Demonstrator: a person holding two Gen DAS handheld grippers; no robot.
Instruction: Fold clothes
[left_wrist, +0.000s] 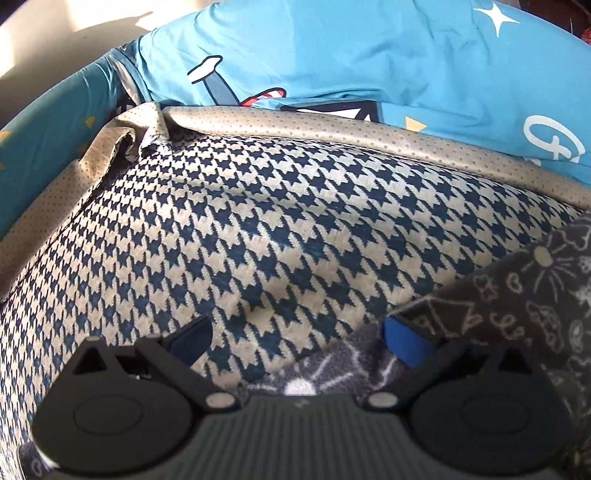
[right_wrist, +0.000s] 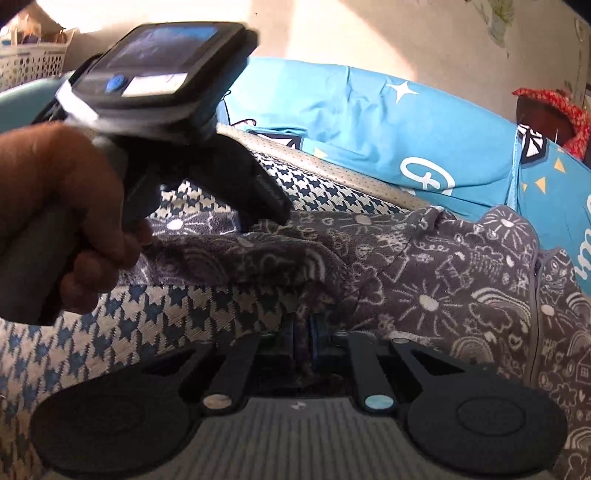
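Far left in the right wrist view, a white lattice basket (right_wrist: 33, 61) against a sunlit pale wall (right_wrist: 332, 29). The work surface is a houndstooth mat (left_wrist: 280, 221), navy on cream, with a beige dotted border (left_wrist: 369, 136) along its far edge, rumpled at the far-left corner. Behind it lies bright blue bedding (left_wrist: 332, 48) printed with white stars and cartoon figures. Far right, something red and knitted (right_wrist: 554, 107) on a dark shape, unclear what it is.

The garment to fold is a grey fleece piece (right_wrist: 424, 273) covered in white doodles: suns, rainbows, clouds. It lies across the mat from middle to right, bunched and wrinkled; a grey seam or zip line runs down its right part. One narrow part stretches left like a sleeve.

The left gripper (left_wrist: 295, 341), held in a hand (right_wrist: 62, 206), is spread wide; the mat shows between its fingers. Its right blue pad (left_wrist: 404, 341) touches the fleece edge, nothing clamped. It sits over the left end of the garment.

The right gripper (right_wrist: 303, 332) is pinched nearly closed on a fold of the fleece at the near middle, the cloth rising up between the blue pads.
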